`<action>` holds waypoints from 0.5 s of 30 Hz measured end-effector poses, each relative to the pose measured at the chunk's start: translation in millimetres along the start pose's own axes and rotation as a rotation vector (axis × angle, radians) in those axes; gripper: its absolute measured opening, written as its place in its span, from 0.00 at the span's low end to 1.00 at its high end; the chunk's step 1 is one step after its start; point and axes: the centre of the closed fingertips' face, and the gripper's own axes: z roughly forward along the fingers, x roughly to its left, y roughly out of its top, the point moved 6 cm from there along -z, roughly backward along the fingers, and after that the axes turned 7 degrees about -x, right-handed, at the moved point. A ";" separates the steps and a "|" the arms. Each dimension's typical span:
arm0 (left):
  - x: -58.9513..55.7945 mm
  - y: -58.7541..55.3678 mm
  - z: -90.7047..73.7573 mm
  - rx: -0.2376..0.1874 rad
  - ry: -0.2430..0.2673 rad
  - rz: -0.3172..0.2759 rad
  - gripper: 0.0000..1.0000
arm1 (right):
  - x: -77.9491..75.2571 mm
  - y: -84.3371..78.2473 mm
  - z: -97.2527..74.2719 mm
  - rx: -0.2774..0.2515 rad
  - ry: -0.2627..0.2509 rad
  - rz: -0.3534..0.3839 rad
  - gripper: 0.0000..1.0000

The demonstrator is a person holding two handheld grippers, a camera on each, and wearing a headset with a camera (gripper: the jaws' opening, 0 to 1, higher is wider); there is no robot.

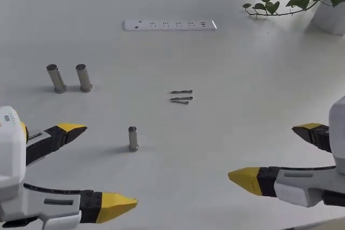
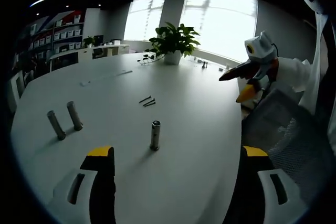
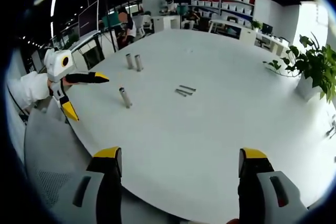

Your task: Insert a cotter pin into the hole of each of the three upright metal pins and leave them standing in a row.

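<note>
White table [image 1: 242, 154], three metal pins [image 1: 133, 138] upright

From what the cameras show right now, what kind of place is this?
Probably an open-plan office: a large white table with a power strip and a potted plant, and shelves of boxes behind.

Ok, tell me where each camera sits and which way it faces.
Head view: on the person's head, looking down at the table; left gripper and right gripper, both open, at the bottom corners.
Left gripper view: on the left gripper, facing along its fingers toward the plant; the right gripper shows at right.
Right gripper view: on the right gripper, facing along its fingers toward the shelves; the left gripper shows at left.
All share the lone metal pin, the paired pins and the cotter pins.
</note>
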 end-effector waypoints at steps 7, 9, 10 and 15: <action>2.0 4.9 -6.6 -0.023 0.036 -0.012 0.99 | -4.8 12.4 8.5 -0.030 0.028 -0.056 0.82; 2.7 6.5 -7.7 -0.030 0.042 -0.012 0.99 | -6.8 17.3 11.6 -0.042 0.036 -0.073 0.78; 2.6 7.2 -8.2 -0.033 0.043 -0.013 0.99 | -7.3 18.5 12.3 -0.045 0.039 -0.076 0.75; 2.6 9.4 -9.9 -0.042 0.046 -0.020 0.99 | -15.8 38.8 29.7 -0.090 0.082 -0.127 0.64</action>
